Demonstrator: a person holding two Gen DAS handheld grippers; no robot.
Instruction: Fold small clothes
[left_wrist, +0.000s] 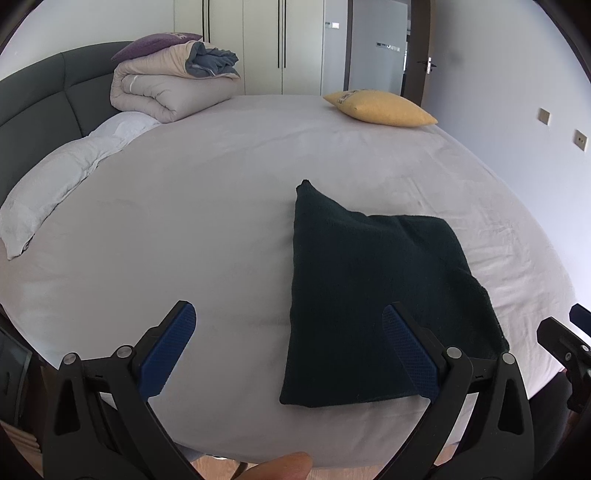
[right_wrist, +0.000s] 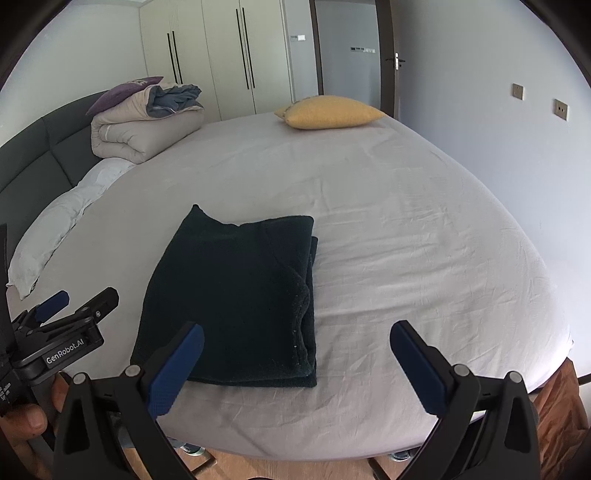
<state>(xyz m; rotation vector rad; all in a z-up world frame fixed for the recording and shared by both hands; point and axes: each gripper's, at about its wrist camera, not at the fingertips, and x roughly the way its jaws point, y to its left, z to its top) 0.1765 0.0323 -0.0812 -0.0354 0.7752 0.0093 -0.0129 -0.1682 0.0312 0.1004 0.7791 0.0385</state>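
1. I see the dark, thick, fleecy folded garment (right_wrist: 236, 295) lying flat on the pale grey sheet of the bed (right_wrist: 406, 240), near the front edge and well away from the yellow cushion (right_wrist: 328, 112) and the rolled beige duvet (left_wrist: 166, 85).
2. My left gripper (left_wrist: 288, 350) is released, its jaws wide apart; its right blue pad overlaps the garment in its view, though whether it touches I cannot tell. My right gripper (right_wrist: 295, 369) is likewise spread and empty, held over the garment's near right corner.
3. I judge the cloth soft, limp and light, with enough pile to grip without slipping; nothing fragile.
4. The right edge shows stacked layers. I would pinch all the layers at a near corner, so none peels off.
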